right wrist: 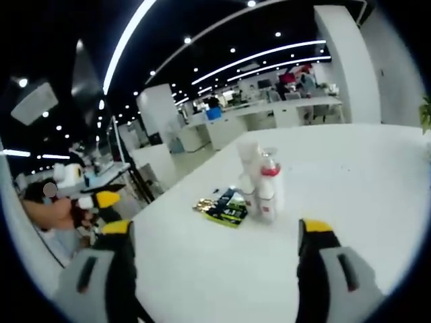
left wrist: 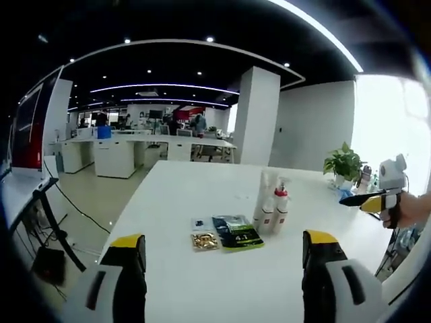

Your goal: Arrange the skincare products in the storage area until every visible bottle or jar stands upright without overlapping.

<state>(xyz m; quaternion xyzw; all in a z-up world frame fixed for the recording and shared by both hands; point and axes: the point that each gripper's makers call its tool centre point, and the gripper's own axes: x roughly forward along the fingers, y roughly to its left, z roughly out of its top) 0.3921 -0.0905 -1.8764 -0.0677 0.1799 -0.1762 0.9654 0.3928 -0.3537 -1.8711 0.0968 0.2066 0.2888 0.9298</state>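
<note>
In the left gripper view your left gripper is spread wide and empty; the bottles stand upright, touching, ahead of the fingers and toward the right-hand one, sachets just beside them. In the right gripper view your right gripper is likewise released, with the bottles dead ahead between the fingers, so it looks better lined up. That view separates the sachets more clearly from the bottles.

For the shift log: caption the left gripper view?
Open left gripper faces two upright bottles beside sachets on a white table.
</note>
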